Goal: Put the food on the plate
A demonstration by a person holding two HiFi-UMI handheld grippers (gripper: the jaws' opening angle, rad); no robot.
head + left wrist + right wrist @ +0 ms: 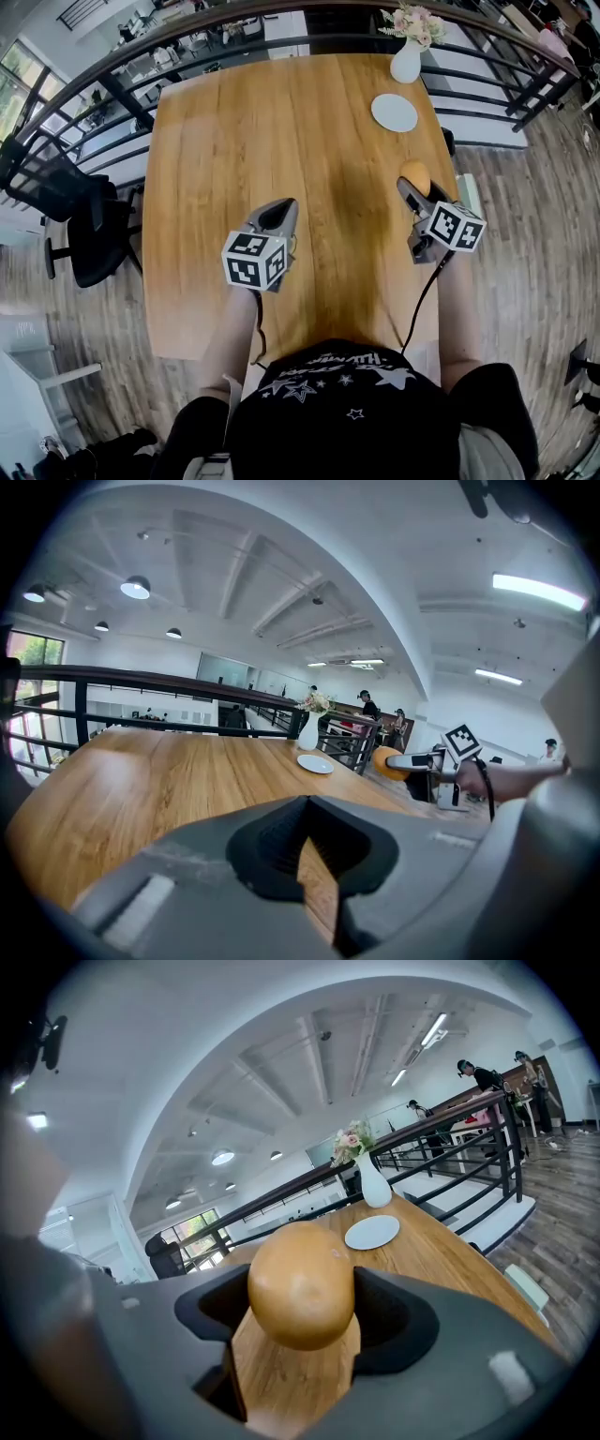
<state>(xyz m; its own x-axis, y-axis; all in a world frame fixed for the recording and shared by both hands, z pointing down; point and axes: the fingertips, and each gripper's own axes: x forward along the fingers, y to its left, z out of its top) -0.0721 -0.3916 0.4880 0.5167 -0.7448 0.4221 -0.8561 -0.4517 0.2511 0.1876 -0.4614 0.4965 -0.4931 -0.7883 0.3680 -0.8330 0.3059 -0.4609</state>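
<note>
Faced a round-cornered wooden counter (pixel 281 141) backed by a black metal railing (pixel 141 677). Grasped a smooth orange-brown rounded bun (pixel 415 175) in the fingers (pixel 403 1321) of the right gripper (pixel 410 187), near the counter's 3 o'clock edge. Saw a small round white plate (pixel 394 112) at 12 o'clock from the bun, apart from it, with a white flower vase (pixel 406 64) just beyond. Held the left gripper (pixel 279 214) toward the counter's 6 o'clock, fingers (pixel 272 846) clenched on nothing.
</note>
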